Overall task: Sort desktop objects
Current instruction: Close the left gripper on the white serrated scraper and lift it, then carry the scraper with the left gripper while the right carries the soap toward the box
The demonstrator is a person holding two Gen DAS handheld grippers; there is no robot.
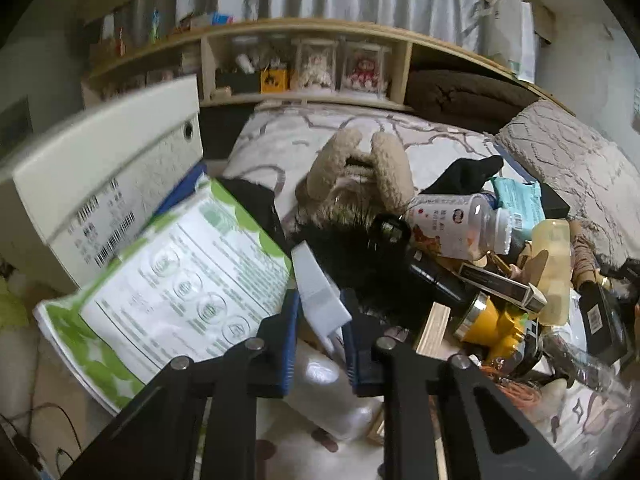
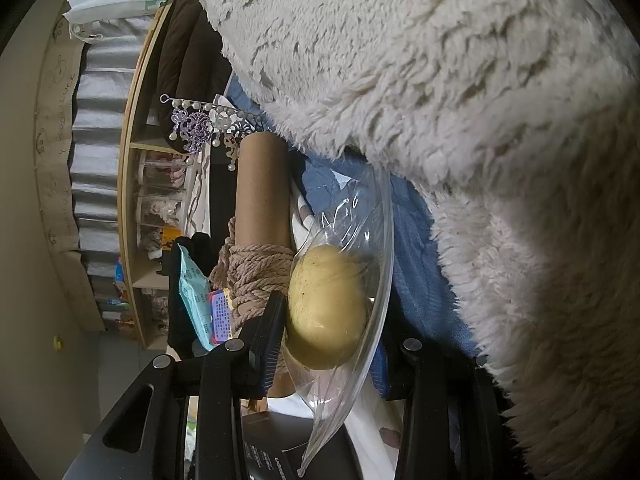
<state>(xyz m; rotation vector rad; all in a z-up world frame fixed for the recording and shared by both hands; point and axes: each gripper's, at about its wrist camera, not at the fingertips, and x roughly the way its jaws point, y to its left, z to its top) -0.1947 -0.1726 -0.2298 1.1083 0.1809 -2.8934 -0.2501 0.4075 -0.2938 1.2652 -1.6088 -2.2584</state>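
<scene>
In the left wrist view my left gripper (image 1: 320, 344) is shut on a flat white plastic piece (image 1: 318, 292), which sticks up and away from between the blue pads (image 1: 290, 340). A green-and-white packet (image 1: 172, 280) lies just left of it. In the right wrist view my right gripper (image 2: 332, 340) is shut on a round yellow lump (image 2: 328, 308) inside a clear plastic bag (image 2: 360, 216). Only its left finger (image 2: 270, 332) shows; bag and cloth hide the right one. A cardboard tube wound with rope (image 2: 262, 200) stands right behind the lump.
A heap right of the left gripper holds a clear bottle (image 1: 460, 224), a black bottle (image 1: 424, 268), a yellow tool (image 1: 488, 324) and a teal packet (image 1: 516, 196). A white box (image 1: 100, 184) stands left, a beige plush (image 1: 356, 172) behind. Fluffy white fabric (image 2: 480, 120) fills the right wrist view's upper right.
</scene>
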